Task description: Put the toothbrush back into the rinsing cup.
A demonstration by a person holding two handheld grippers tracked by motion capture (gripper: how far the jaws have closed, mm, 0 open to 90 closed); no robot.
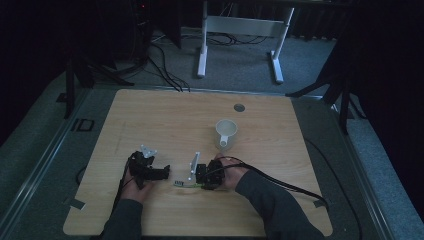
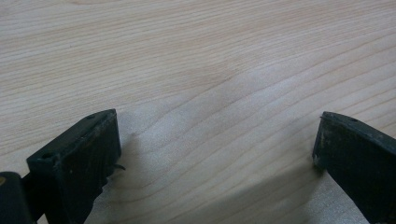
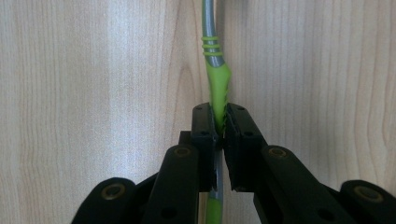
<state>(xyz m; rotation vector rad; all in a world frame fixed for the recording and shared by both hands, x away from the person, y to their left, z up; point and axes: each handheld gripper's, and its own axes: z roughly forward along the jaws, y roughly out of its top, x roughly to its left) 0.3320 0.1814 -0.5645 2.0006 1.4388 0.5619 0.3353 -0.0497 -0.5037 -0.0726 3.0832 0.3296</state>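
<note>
High view: we've got the right gripper low on the table, pointing toward 9 o'clock, with a green-handled utensil lying flat at its tip; its toothed head sits at the 9 o'clock end, so probably a fork. The left gripper rests just past that end, and a white cup stands at 1 o'clock from the right hand. Left gripper view: jaws wide apart, bare wood between them. Right gripper view: jaws clamped on the utensil's green grip, long axis running 12 to 6 o'clock in line with the jaws, metal shaft heading to 12. We judge the step as pick-up, grasp made; next we'd lift straight up, keeping it level, probably toward the cup.
</note>
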